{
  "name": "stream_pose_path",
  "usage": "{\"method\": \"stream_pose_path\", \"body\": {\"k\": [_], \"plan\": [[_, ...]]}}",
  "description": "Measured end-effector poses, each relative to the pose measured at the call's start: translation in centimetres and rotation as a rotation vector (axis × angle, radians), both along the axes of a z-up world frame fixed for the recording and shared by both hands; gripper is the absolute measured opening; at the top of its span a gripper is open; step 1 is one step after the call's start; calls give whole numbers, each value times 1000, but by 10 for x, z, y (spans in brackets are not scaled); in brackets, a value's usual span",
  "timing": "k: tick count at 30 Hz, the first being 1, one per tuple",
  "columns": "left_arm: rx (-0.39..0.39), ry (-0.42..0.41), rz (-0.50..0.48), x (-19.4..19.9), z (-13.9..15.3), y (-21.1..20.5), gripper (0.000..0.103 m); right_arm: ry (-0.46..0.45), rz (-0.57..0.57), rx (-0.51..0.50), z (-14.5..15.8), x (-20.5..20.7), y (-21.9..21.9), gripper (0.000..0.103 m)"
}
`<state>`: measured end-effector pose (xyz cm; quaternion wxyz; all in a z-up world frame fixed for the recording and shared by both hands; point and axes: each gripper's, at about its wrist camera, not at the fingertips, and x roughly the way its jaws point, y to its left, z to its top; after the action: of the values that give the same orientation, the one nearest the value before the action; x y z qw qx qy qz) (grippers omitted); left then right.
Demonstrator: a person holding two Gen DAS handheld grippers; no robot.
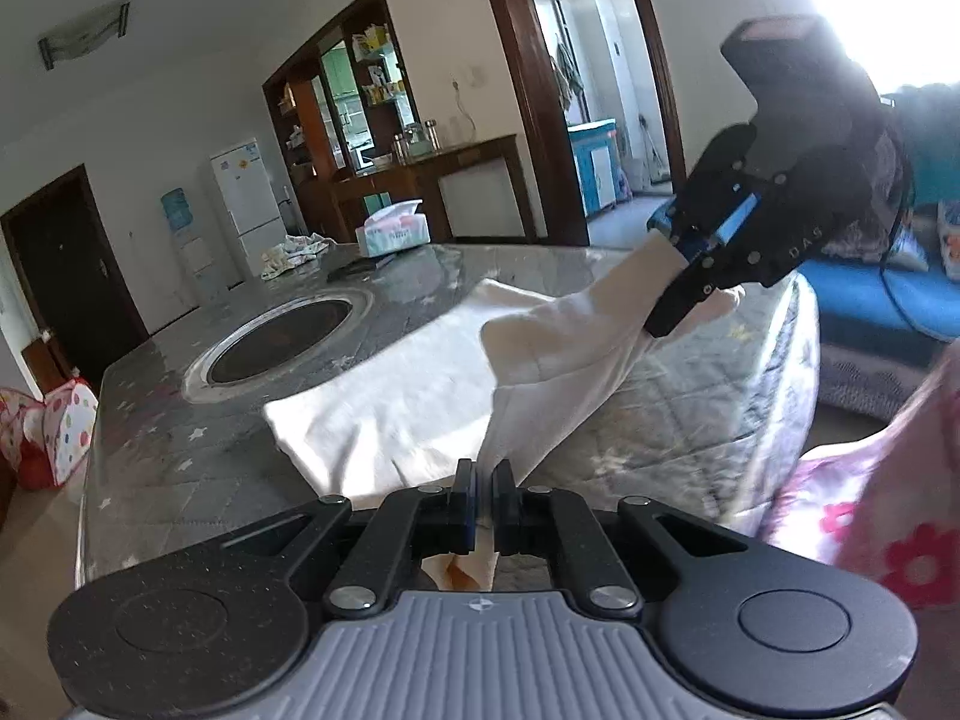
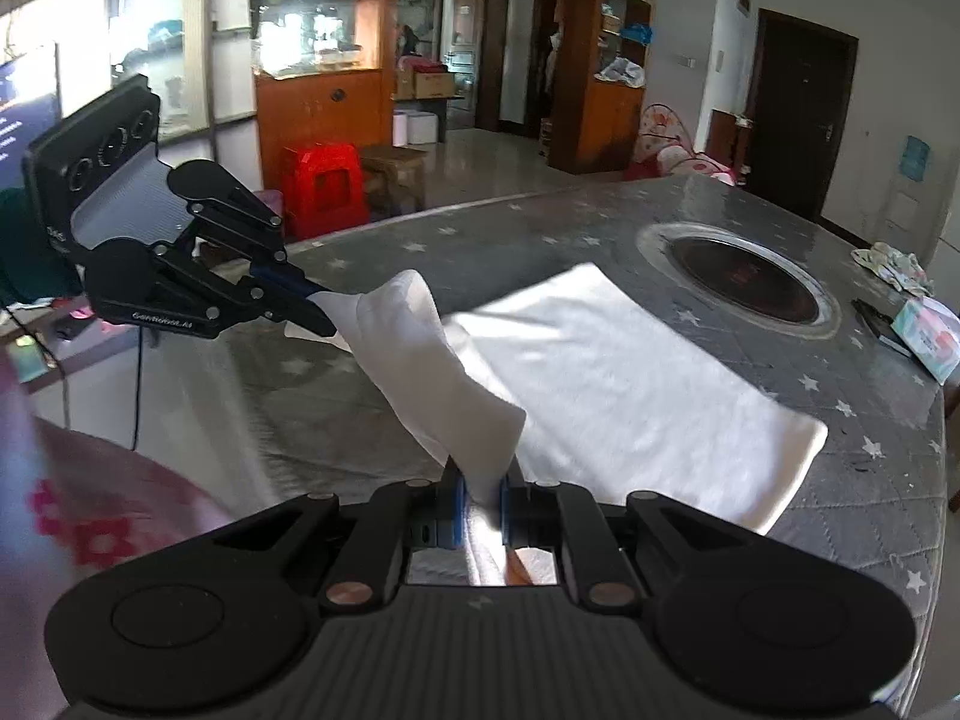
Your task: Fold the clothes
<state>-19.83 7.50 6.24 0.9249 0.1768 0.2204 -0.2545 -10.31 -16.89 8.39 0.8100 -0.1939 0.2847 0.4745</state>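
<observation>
A white garment (image 1: 420,384) lies flat on the grey star-patterned table (image 1: 180,444), with its near edge lifted. My left gripper (image 1: 485,480) is shut on one corner of that edge. My right gripper (image 1: 678,276) is shut on the other corner, up and to the right, so the cloth stretches between the two. In the right wrist view the right gripper (image 2: 483,483) pinches the white garment (image 2: 630,384), and the left gripper (image 2: 318,312) holds the far corner above the table (image 2: 870,420).
A round dark burner recess (image 1: 282,336) is set in the table beyond the garment. A tissue box (image 1: 393,231) and a crumpled cloth (image 1: 294,252) lie at the far edge. A pink flowered fabric (image 1: 888,510) is at my right. A red stool (image 2: 324,186) stands on the floor.
</observation>
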Motion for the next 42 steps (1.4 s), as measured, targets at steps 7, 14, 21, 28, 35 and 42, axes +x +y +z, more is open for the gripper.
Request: {"method": "stream_pose_path", "body": {"k": [7, 14, 21, 28, 35, 42], "plan": [[-22, -25, 1, -35, 31, -1, 5, 26, 35, 22, 34, -33, -6, 9], [-25, -29, 28, 7, 40, 0, 5, 19, -5, 32, 43, -3, -1, 9], [-29, 40, 46, 83, 30, 2, 5, 28, -59, 14, 38, 57, 7, 9], [-37, 140, 131, 150, -10, 2, 6, 69, -139, -20, -6, 126, 22, 9], [-56, 204, 205, 195, -39, 5, 9, 108, -280, -11, -60, 157, 26, 25], [-48, 187, 271, 202, -37, 9, 23, 80, -421, 64, -55, 156, 7, 30]]}}
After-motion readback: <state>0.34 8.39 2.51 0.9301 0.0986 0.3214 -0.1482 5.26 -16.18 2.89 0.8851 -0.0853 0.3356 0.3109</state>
